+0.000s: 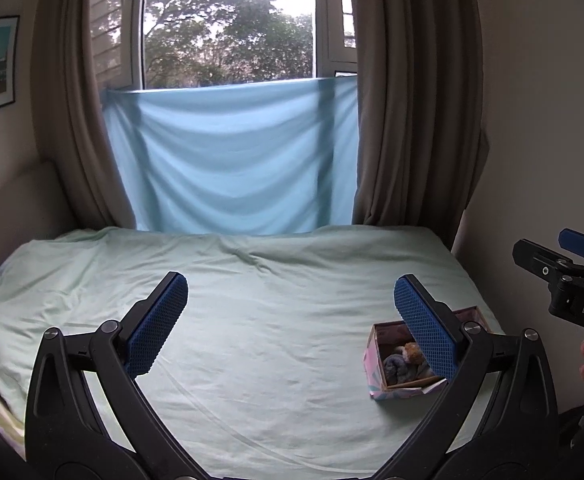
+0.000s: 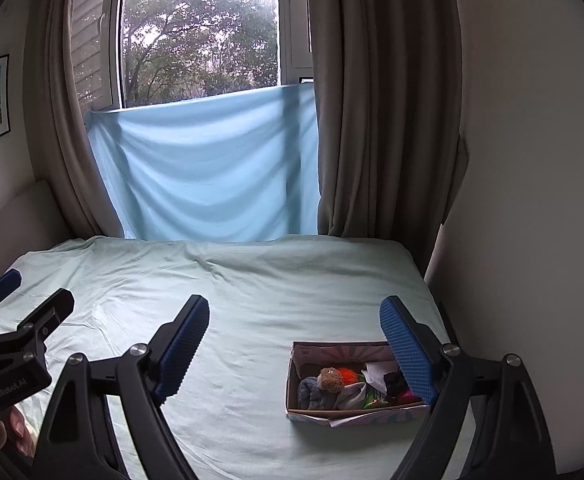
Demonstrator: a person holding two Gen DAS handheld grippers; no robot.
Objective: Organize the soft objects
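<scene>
Both grippers hang above the bed, which is covered by a pale green sheet with a few soft creases. The left gripper has its two blue-padded fingers spread wide, and there is only bare sheet between them. The right gripper is spread much the same, its fingers wide apart and holding nothing.

The soft things are gathered in a small cardboard box with a patterned outside, sitting on the sheet toward the right side of the bed, near the wall. It lies low in the right gripper's view, and that gripper's right finger crosses in front of the box's right end, hiding part of it. Inside I can make out a rolled grey-blue cloth at the left end, a small brown fuzzy toy beside it, something bright orange just behind the toy, a white piece of cloth farther right, and bits of green and pink (too jumbled to name) along the front edge.

From the left gripper's side the same box shows behind its right finger, with only the grey-blue cloth and the brown toy visible.

Past the head of the bed a light blue cloth hangs across the lower part of the window, between brown curtains.
</scene>
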